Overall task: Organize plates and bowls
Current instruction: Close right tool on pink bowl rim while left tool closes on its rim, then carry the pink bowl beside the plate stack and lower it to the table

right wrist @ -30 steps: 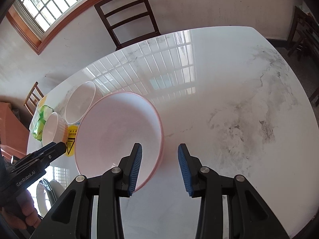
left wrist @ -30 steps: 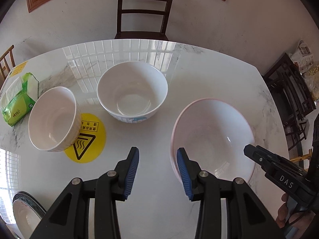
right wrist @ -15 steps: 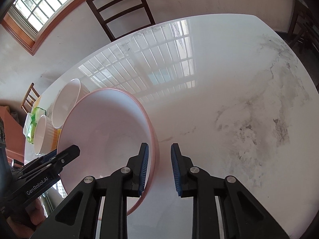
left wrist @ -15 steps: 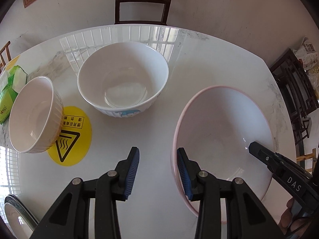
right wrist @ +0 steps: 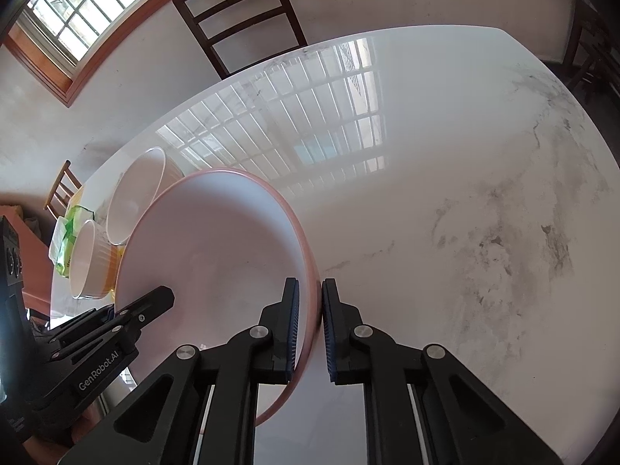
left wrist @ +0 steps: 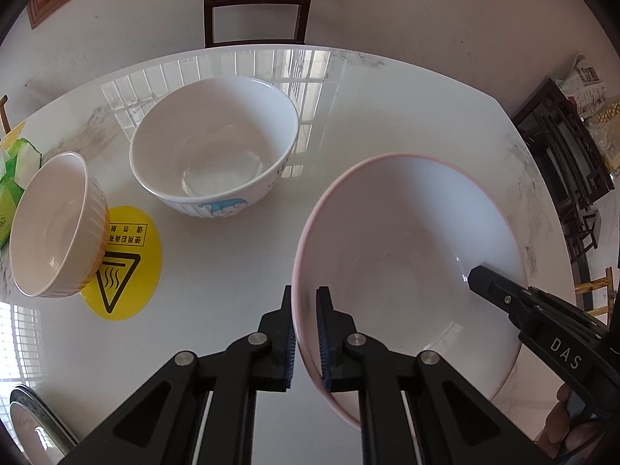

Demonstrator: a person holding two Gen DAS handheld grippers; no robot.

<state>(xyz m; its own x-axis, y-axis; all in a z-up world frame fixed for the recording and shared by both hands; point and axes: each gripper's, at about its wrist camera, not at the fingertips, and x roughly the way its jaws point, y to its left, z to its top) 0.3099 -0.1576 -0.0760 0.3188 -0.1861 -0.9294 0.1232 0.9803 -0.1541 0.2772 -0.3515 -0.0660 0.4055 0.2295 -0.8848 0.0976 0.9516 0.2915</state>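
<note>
3 bowls, L gripper (left wrist: 306,333) & R gripper (right wrist: 309,327) both pinching pink-rimmed bowl (left wrist: 407,255) rim

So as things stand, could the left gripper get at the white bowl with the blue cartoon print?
Probably not yet: the left gripper has its jaws shut on the rim of the large pink-rimmed bowl. The path over the marble table to the white bowl with the blue cartoon print looks free.

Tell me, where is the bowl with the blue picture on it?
In the left wrist view the blue-picture bowl stands on the table, left of the big pink-rimmed bowl, right of the ribbed bowl.
</note>
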